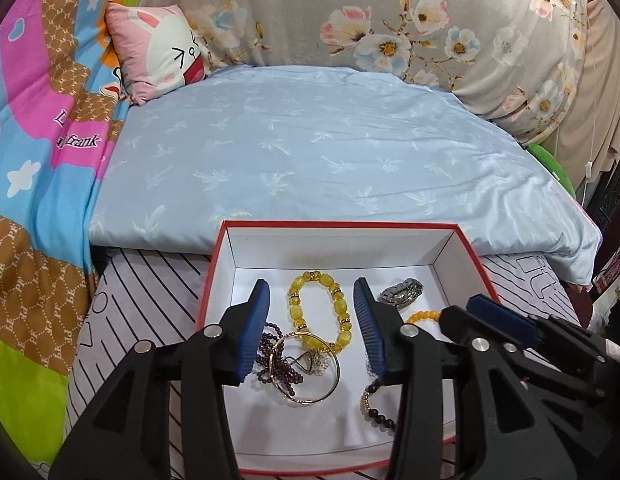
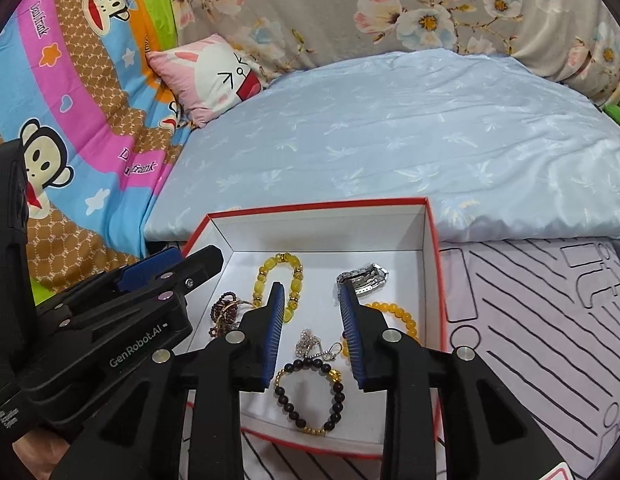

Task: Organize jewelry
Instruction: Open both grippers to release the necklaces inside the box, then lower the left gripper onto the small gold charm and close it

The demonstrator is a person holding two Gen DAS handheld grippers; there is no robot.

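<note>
A red-rimmed white box [image 1: 478, 256] [image 2: 434, 264] on the bed holds the jewelry. Inside lie a yellow bead bracelet [image 1: 306, 284] [image 2: 270, 268], a thin gold bangle [image 1: 330, 380], a purple bead string [image 1: 270, 336] [image 2: 224, 308], a silver watch [image 1: 404, 292] [image 2: 366, 274], an orange bead bracelet [image 1: 422, 314] [image 2: 402, 314], a dark bead bracelet [image 2: 310, 396] and a sparkly pendant [image 2: 308, 342]. My left gripper [image 1: 314, 292] is open and empty over the yellow bracelet. My right gripper [image 2: 312, 294] is open and empty above the box's middle.
The box sits on a lilac striped sheet [image 2: 530, 320]. Behind it lies a folded light blue quilt [image 1: 310, 148], a pink rabbit cushion [image 1: 158, 52], a floral grey pillow [image 1: 430, 20] and a colourful cartoon blanket [image 1: 42, 140] on the left.
</note>
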